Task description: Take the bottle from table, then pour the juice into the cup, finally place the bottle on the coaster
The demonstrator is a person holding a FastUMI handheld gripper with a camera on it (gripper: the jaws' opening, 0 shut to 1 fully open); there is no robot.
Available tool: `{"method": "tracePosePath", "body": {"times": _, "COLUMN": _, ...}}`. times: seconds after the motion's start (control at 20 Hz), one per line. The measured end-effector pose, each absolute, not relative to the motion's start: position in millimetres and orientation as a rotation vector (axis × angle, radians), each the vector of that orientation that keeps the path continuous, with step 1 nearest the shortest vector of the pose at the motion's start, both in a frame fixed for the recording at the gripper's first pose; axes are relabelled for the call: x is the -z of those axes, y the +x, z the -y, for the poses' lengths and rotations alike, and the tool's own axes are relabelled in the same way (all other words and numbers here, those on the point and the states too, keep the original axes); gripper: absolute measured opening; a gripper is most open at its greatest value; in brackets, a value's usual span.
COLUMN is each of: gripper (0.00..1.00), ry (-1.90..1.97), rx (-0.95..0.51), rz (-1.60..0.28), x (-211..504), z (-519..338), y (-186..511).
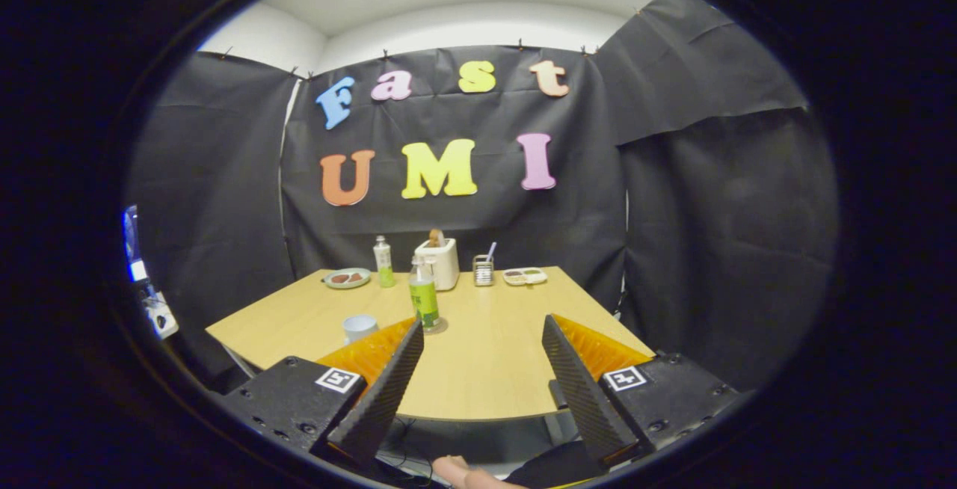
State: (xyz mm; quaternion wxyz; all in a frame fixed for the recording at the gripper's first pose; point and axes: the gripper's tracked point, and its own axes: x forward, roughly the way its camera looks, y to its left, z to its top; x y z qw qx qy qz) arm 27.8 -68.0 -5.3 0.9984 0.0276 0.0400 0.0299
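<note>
Bottle [424, 293] with a green label stands upright on the pale wooden table [486, 354], just beyond the tip of the left of the two fingers [389, 380]. The gripper [482, 332] is spread wide with nothing between its fingers, hanging short of the table's near edge. A pale cup [359, 327] sits just beside the bottle, on the side away from the gap. I cannot make out the coaster; a faint disc under the bottle's base may be one. Farther back stand a second, smaller bottle [383, 262], a plate [347, 278], a toaster [438, 262], a small holder [484, 270] and a divided tray [525, 276]. Likely risk: the bottle is off-centre from the gap, so a straight approach could knock it over into the cup.
</note>
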Motion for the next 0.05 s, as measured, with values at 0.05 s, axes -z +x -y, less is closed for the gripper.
{"method": "tracePosePath", "body": {"times": 0.05, "gripper": 1.0, "ry": 0.044, "rx": -0.069, "rz": -0.076, "x": 3.7, "z": 67.8, "y": 26.5}}
